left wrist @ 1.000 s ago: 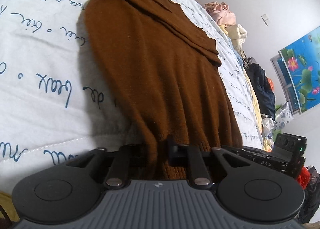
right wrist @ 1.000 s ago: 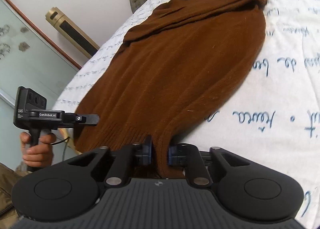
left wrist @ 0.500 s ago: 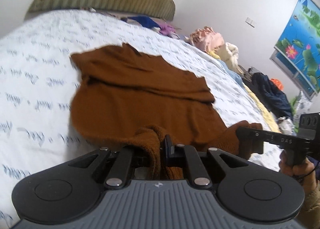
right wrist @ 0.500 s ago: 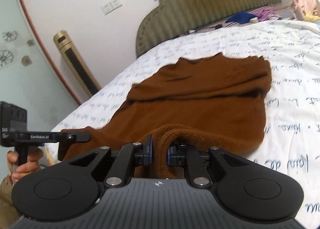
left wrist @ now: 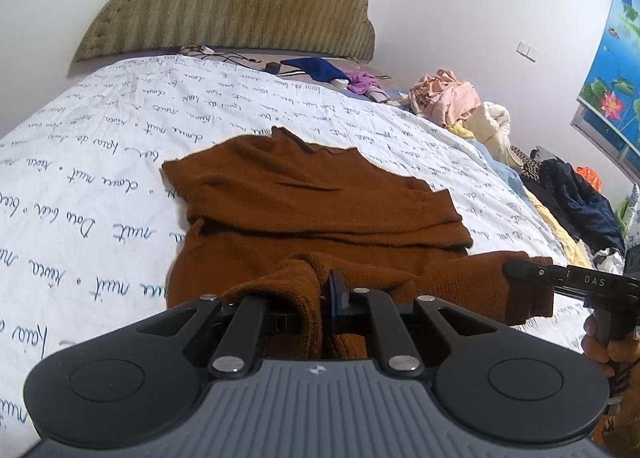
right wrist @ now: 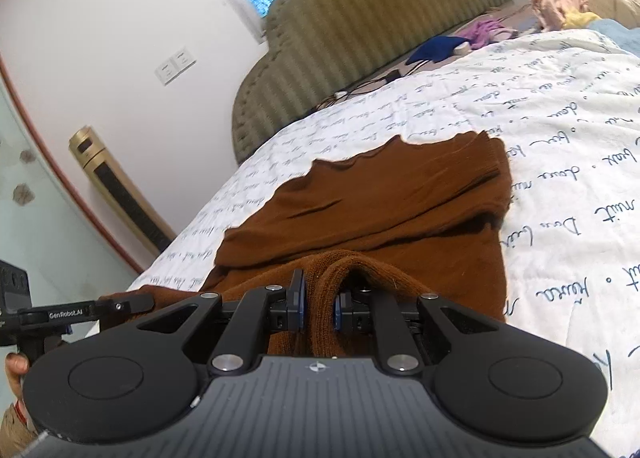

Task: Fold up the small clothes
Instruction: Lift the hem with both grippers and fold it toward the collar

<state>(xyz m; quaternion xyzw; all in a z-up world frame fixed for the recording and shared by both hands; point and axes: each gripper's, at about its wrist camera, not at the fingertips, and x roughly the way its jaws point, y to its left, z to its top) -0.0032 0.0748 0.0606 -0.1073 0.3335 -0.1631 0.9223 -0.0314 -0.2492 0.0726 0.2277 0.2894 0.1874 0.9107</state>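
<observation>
Mid-fold: left gripper (left wrist: 320, 298) and right gripper (right wrist: 318, 304) each clench the sweater's (left wrist: 320, 210) lifted hem; its top lies mid-bed (left wrist: 100, 178), toward the headboard edge. Next, I judge, carry the hem evenly onto the collar

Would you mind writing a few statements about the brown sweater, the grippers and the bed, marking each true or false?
1. Both grippers are shut on the brown sweater. True: left gripper, right gripper.
2. The bedspread is plain white. False: it carries blue handwriting.
3. The sweater's far part lies on the bed. True.
4. The headboard is red. False: olive green.
5. The pink clothes lie on the sweater. False: apart, at the bed's edge.
</observation>
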